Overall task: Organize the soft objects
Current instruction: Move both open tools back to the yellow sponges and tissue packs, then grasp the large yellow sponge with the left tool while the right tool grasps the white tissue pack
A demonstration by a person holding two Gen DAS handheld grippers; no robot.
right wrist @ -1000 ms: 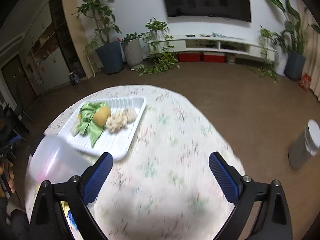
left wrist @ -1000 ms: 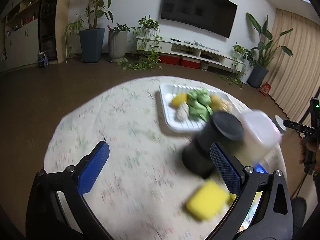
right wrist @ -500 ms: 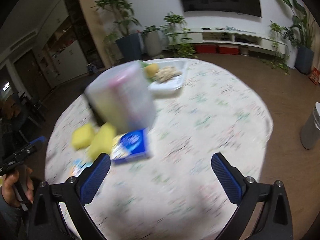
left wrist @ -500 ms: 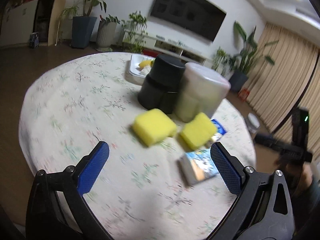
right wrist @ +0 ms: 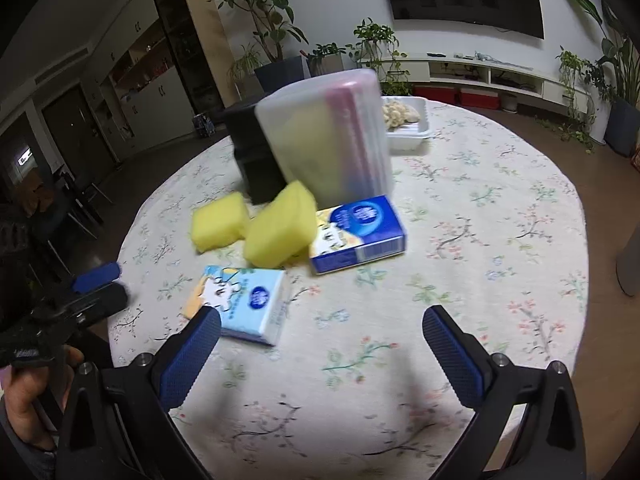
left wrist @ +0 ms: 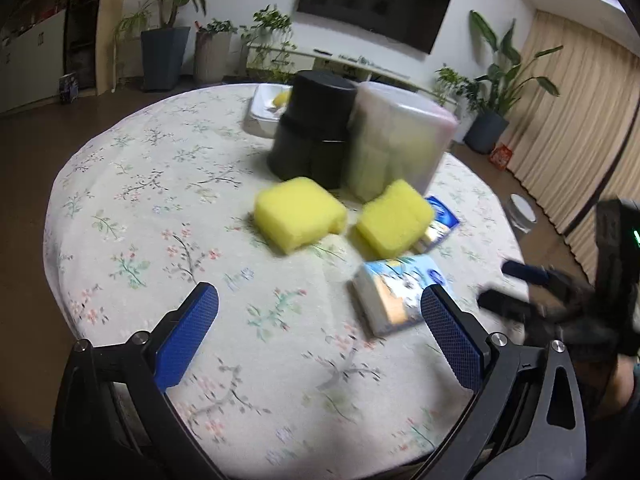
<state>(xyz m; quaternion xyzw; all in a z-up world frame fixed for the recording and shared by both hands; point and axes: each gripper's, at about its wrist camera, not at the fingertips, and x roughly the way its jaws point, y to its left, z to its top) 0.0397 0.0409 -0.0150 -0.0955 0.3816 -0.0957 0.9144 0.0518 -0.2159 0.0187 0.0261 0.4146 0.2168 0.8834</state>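
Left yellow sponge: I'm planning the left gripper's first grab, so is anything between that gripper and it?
Nothing visible. In the left wrist view, only bare tablecloth lies between the open left gripper and the left yellow sponge. The tissue pack sits off to the right.

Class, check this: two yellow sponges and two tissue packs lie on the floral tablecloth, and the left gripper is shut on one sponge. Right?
Not quite. The left gripper is open and holds nothing, as the left wrist view shows. The two sponges and two tissue packs lie on the tablecloth.
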